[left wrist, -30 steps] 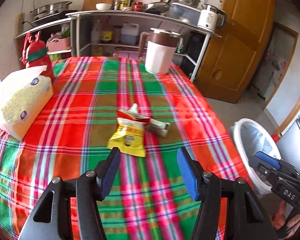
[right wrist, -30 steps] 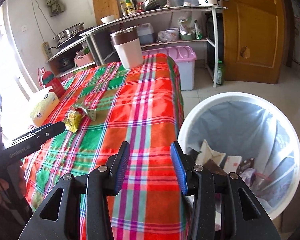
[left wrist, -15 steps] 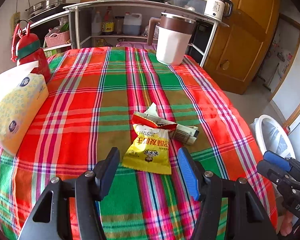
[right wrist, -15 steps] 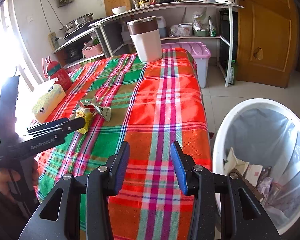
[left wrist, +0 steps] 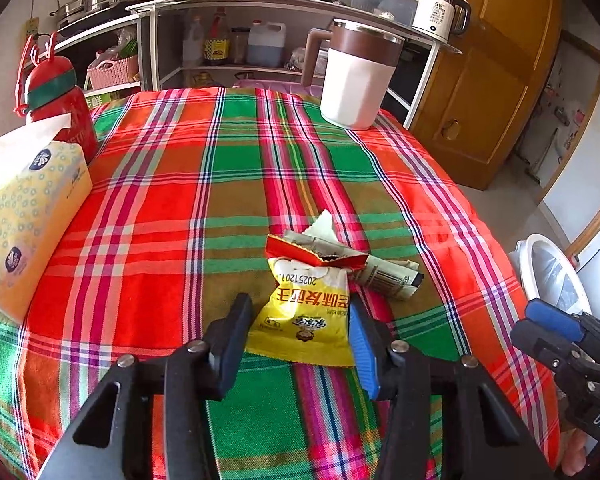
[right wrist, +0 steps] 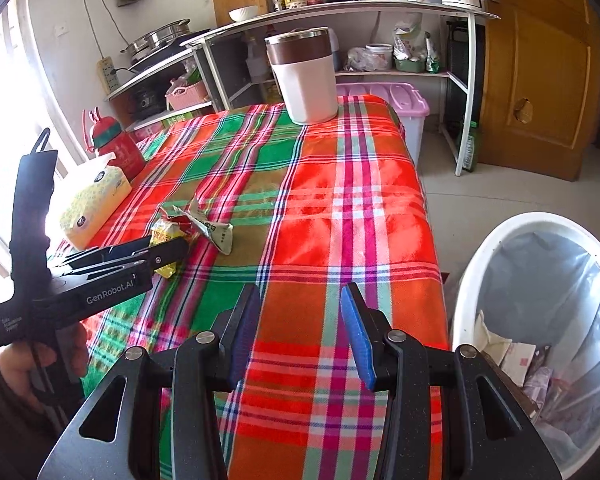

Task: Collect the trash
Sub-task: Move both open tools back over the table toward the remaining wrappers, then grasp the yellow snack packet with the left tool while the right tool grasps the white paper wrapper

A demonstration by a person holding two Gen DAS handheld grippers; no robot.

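Here the left gripper (left wrist: 300,320) stands released around the yellow snack bag (left wrist: 302,316); the right gripper (right wrist: 298,320), released too, is near the trash bin (right wrist: 476,280).

You're standing in a small kitchen: a table under a red-and-green plaid tablecloth (right wrist: 340,200) fills the middle. Behind it, a metal shelf unit (right wrist: 340,12) loaded with bottles and pans runs along the pale wall (right wrist: 72,8). To your right, there's a wooden door (right wrist: 540,80) above a grey tiled floor (right wrist: 500,184). Strong daylight pours through the window (right wrist: 4,100) at left.
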